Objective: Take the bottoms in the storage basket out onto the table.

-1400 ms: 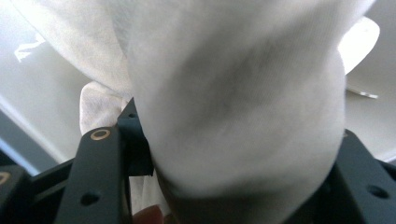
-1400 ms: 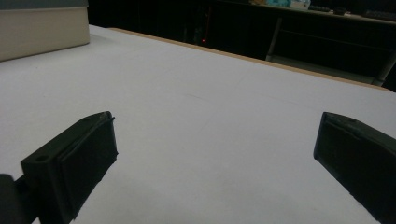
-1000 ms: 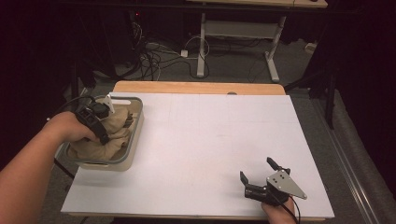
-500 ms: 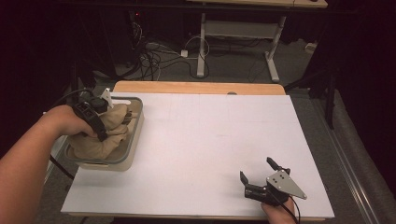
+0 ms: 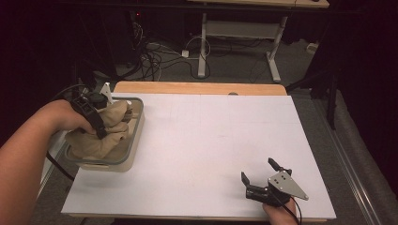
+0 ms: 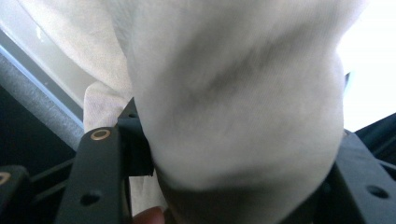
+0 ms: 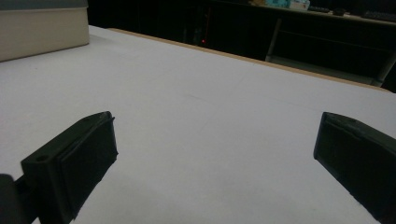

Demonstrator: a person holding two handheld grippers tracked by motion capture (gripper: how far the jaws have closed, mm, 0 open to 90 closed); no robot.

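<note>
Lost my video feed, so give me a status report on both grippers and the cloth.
Left gripper shut on the beige cloth, over the tray. Right gripper open, empty, low over the white table. Nothing in the way.

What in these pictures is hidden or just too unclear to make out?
- Bottom of the bin, high view: covered by the beige cloth, so anything beneath is hidden.
- Left gripper fingers, high view: the hand and cloth cover them.
- Whole shape of the cloth, left gripper view: bunched too close to the lens and cut off by the edges.
- Right gripper, high view: the hand holding it is cut off by the bottom edge.
</note>
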